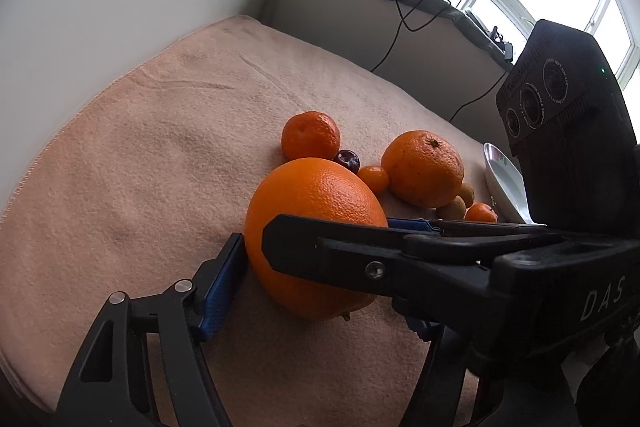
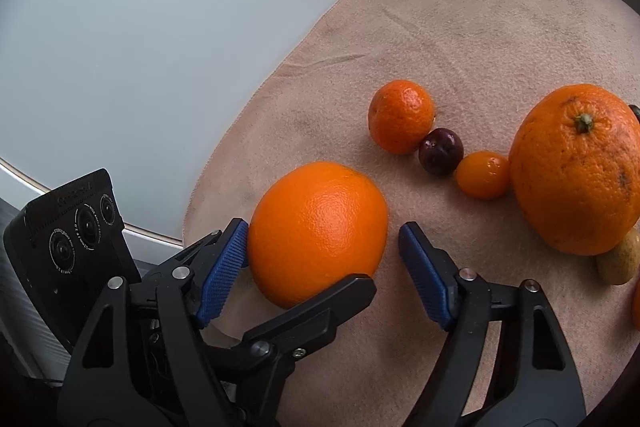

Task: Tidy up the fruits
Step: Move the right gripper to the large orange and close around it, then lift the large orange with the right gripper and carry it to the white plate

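Note:
A large smooth orange (image 1: 312, 195) (image 2: 316, 223) lies on a peach towel (image 1: 160, 147), and both grippers reach around it. My left gripper (image 1: 320, 251) has its left blue pad (image 1: 224, 283) against the orange's left side. Its right finger (image 2: 320, 307) lies against the near right side, crossing under the fruit in the right wrist view. My right gripper (image 2: 322, 231) straddles the same orange: the left pad (image 2: 224, 267) touches it, while the right pad (image 2: 424, 275) stands a small gap off. Behind sit a mandarin (image 2: 401, 115), a dark plum (image 2: 441, 151), a kumquat (image 2: 483, 174) and a second big orange (image 2: 576, 167).
A white plate (image 1: 504, 183) stands at the towel's right edge, beside small pale fruits (image 1: 452, 207) and a small orange one (image 1: 480, 213). The towel's left half is bare. A white round tabletop (image 2: 120, 47) lies beyond it. Cables (image 1: 396, 7) hang over the windowsill behind.

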`<state>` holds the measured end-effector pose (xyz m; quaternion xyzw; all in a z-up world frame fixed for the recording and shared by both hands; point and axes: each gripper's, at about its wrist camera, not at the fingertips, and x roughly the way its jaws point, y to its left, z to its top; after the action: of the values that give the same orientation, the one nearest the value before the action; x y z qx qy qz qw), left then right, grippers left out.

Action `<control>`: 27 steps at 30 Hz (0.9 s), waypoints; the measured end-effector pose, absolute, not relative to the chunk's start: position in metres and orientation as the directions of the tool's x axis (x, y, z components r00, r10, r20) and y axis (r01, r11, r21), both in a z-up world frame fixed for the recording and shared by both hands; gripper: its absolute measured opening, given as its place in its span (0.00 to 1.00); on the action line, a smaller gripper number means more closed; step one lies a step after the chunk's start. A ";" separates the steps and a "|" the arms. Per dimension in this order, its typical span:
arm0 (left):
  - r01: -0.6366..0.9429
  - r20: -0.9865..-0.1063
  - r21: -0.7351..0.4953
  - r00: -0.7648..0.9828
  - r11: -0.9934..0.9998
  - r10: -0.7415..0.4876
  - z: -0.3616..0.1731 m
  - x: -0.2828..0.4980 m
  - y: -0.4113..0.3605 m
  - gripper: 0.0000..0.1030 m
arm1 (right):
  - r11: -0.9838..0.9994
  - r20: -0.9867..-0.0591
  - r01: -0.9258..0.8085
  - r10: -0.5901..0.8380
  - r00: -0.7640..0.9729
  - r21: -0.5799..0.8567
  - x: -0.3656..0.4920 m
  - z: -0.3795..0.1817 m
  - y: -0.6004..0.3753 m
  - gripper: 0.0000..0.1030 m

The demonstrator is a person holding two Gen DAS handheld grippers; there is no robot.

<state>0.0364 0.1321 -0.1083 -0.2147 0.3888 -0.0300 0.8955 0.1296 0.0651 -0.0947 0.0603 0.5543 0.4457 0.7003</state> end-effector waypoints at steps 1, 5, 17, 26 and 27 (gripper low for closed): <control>-0.111 -0.681 -0.409 0.697 0.906 -0.222 -0.109 0.036 0.132 0.65 | 0.590 -0.719 -0.554 0.695 -0.020 0.587 0.130 -0.095 0.066 0.71; -0.111 -0.680 -0.405 0.700 0.908 -0.217 -0.108 0.035 0.131 0.65 | 0.596 -0.725 -0.558 0.689 -0.014 0.577 0.129 -0.096 0.069 0.71; -0.110 -0.685 -0.388 0.699 0.915 -0.206 -0.105 0.032 0.123 0.64 | 0.608 -0.730 -0.559 0.684 0.008 0.564 0.121 -0.090 0.058 0.70; -0.085 -0.678 -0.385 0.702 0.919 -0.219 -0.098 0.034 0.112 0.64 | 0.616 -0.724 -0.551 0.689 0.031 0.563 0.122 -0.084 0.042 0.70; -0.080 -0.676 -0.383 0.703 0.920 -0.220 -0.097 0.034 0.110 0.64 | 0.617 -0.723 -0.550 0.690 0.035 0.563 0.122 -0.083 0.039 0.70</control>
<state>0.0336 0.1104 -0.0969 -0.1957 0.3834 -0.0390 0.9018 0.1223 0.0392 -0.0828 0.0645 0.5433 0.4328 0.7165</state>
